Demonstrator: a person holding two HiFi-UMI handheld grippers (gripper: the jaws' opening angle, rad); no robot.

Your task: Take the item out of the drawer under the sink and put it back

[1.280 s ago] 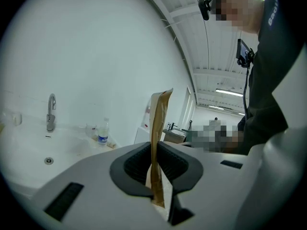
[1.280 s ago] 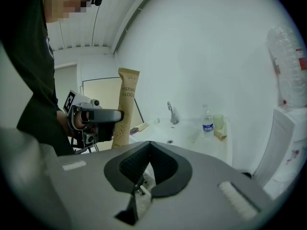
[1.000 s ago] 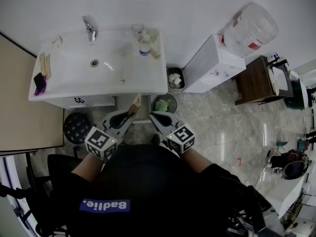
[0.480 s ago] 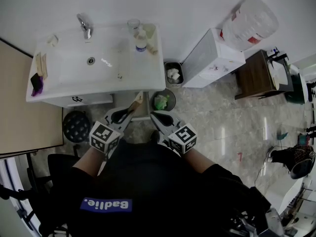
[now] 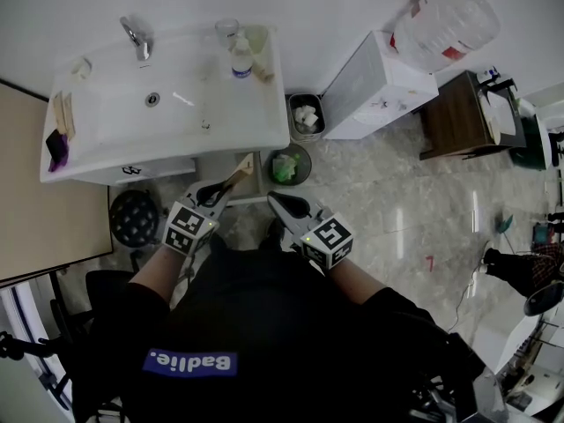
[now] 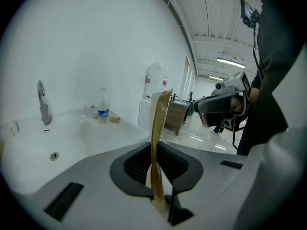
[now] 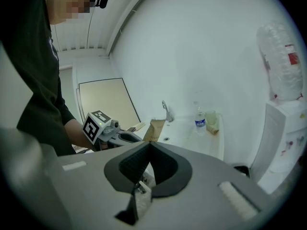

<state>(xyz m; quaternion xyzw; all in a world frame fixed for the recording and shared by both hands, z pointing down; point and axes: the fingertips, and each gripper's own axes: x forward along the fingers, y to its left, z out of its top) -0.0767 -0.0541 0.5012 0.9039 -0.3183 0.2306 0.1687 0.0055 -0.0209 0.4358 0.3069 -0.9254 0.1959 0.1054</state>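
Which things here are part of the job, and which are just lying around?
Job: brown packet, clamped in the left gripper; cabinet under the sink.
Lying about: bottle, cup, bin, water jug, stool.

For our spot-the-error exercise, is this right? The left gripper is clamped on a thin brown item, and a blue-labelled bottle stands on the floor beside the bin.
One detail is wrong. The bottle stands up on the back rim of the sink, near the wall, as the head view shows. The rest holds: the left gripper is clamped on the thin brown item.
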